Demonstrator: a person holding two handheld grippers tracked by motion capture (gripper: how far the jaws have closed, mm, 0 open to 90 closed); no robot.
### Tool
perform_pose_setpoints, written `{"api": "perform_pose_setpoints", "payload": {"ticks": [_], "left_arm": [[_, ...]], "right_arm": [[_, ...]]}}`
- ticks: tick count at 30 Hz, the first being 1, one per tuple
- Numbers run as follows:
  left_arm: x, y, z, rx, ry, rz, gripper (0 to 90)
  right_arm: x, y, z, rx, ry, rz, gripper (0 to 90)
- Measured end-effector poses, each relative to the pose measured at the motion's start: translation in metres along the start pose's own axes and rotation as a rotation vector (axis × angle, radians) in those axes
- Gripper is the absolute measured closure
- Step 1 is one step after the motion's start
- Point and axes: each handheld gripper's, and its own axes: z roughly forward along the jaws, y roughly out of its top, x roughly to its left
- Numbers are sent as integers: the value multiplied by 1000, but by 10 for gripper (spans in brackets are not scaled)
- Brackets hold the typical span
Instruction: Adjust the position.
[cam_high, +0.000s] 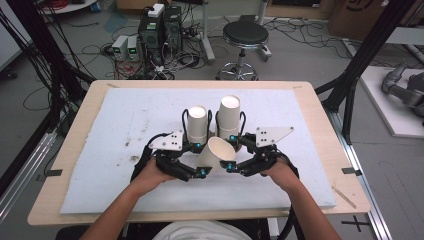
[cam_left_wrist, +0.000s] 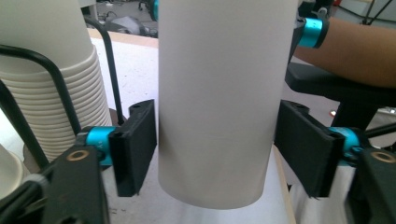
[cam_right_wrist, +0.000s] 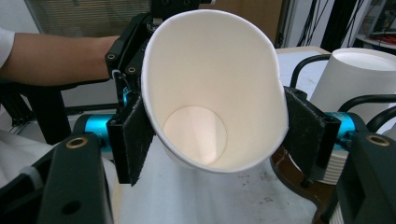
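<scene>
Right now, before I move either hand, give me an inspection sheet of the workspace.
Surface: white foam mat on a wooden table, with dark specks and stains.
Job's things: one paper cup held tilted between both grippers; two upside-down cup stacks in black wire holders behind it.
Clutter: nothing seen on the mat.
Grippers: left gripper with jaws around the cup's base end, small gaps showing; right gripper with jaws pressed on the rim end, squashing the mouth oval.
Cables: black leads trail from both grippers.
Surroundings: stool, computer towers, floor wiring.
</scene>
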Motion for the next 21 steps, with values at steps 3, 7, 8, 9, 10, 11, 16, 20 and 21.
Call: {"api": "perform_pose_setpoints", "payload": {"ticks": [3,7,8,9,10,11,16,20,21], "left_arm": [[0,0,1,12,-12,4,333],[-1,0,1,-2,-26,9,343],[-1,1,0,-12,-29,7,342],[-1,1,0,-21,-26,6,341],[-1,2,-1,-25,-25,8,341],[-1,2,-2,-33,-26,6,341],[-1,3,-3,-41,-29,12,342],[-2,2,-1,-33,-34,14,346],[-2,2,-1,-31,-33,14,346]], "right_arm": [[1,1,1,2,6,-1,315],[2,1,2,-15,13,14,293],[3,2,2,-21,13,23,274],[3,2,2,-31,9,33,257],[3,2,2,-43,8,42,213],[3,2,3,-51,1,53,186],[3,2,5,-47,-6,59,192],[5,3,4,-48,18,30,297],[5,3,4,-46,18,23,306]]}}
